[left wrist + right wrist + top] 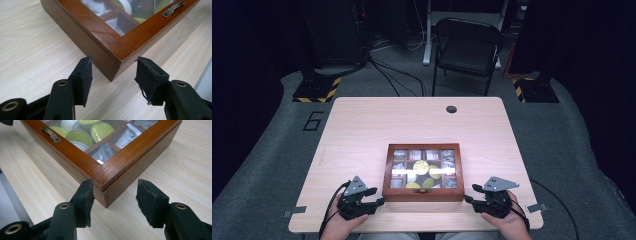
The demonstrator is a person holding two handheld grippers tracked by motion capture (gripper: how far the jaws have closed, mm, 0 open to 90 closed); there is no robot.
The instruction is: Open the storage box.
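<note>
Sitting at the near edge of the table (362, 120), each claw points at one front corner of the box (423, 191). The left claw (113, 71) has its two black pads spread apart, with the box's corner poking in between them. The wood does not touch either pad, so this claw holds nothing. The right claw (115, 192) looks much the same. Its left pad sits just beside the box's front side, maybe touching it, but that is hard to tell. Its right pad stands clear of the wood. No squeeze shows.

From above, the left claw (379, 201) is just left of the box and the right claw (468, 198) just right of it. Only part of each hand shows there, cut off by the bottom edge.

Past the claws, the box lid is shut. A small metal handle (50, 134) sits on its front rail. Through the glass you can see green and yellow round pods (100, 131) and some pale packets (127, 135). Glare on the glass hides much of the inside in the high view. In both claw views the far part of the box is cut off at the top. A dark chair (466, 47) stands beyond the table
</note>
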